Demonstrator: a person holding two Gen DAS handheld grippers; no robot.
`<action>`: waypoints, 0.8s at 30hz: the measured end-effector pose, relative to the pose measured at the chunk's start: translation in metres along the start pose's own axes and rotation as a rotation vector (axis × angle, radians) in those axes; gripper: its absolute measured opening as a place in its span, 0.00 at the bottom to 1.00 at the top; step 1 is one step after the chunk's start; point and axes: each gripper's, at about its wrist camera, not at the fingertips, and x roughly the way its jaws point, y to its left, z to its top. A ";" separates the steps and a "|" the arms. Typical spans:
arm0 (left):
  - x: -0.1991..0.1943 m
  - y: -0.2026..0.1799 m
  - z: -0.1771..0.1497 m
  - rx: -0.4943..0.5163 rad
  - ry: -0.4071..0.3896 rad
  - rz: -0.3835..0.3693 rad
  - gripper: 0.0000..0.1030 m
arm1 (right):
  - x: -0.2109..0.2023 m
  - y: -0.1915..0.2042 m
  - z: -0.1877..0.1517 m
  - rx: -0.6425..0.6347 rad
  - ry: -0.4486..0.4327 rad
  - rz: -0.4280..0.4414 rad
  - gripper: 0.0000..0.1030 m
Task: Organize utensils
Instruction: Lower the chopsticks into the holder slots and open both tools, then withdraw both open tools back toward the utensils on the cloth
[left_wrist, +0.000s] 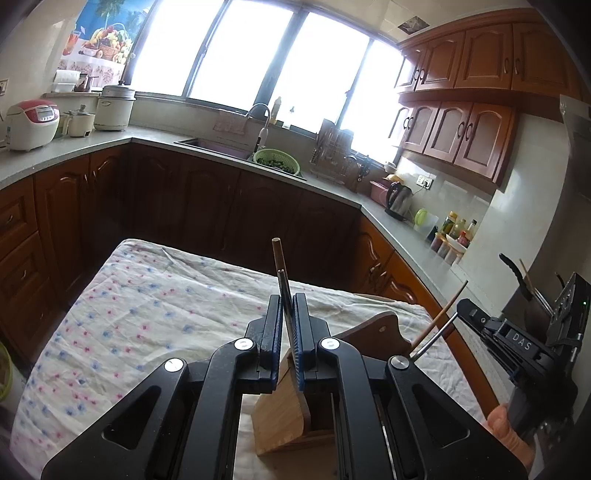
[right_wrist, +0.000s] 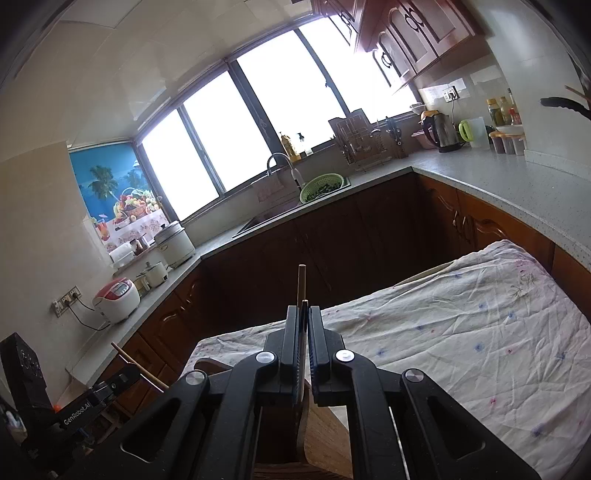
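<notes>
My left gripper (left_wrist: 285, 301) is shut on a pair of chopsticks (left_wrist: 277, 258), one brown and one metal, that stick up past its fingertips above the cloth-covered table (left_wrist: 147, 302). Below it stands a wooden utensil holder (left_wrist: 280, 417). My right gripper (right_wrist: 303, 314) is shut on another pair of chopsticks (right_wrist: 301, 280), over the wooden holder (right_wrist: 325, 435). In the left wrist view the right gripper (left_wrist: 458, 308) shows at the right edge with its chopsticks (left_wrist: 441, 317). In the right wrist view the left gripper (right_wrist: 125, 373) shows at lower left.
A wooden cutting board (left_wrist: 373, 328) lies on the table behind the holder. Kitchen counters (left_wrist: 332, 188) wrap around with a sink, a green colander (left_wrist: 277, 160), a kettle (left_wrist: 398, 197) and rice cookers (left_wrist: 31, 123). Dark cabinets stand beyond the table's far edge.
</notes>
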 end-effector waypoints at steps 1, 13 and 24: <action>0.000 0.000 0.000 -0.001 0.003 0.000 0.05 | 0.000 0.000 0.001 0.002 0.001 -0.005 0.09; -0.029 0.013 -0.003 -0.049 0.007 0.025 0.77 | -0.025 -0.004 0.003 0.039 -0.025 0.024 0.71; -0.088 0.028 -0.032 -0.041 0.044 0.062 0.94 | -0.085 -0.004 -0.019 0.006 0.019 0.032 0.97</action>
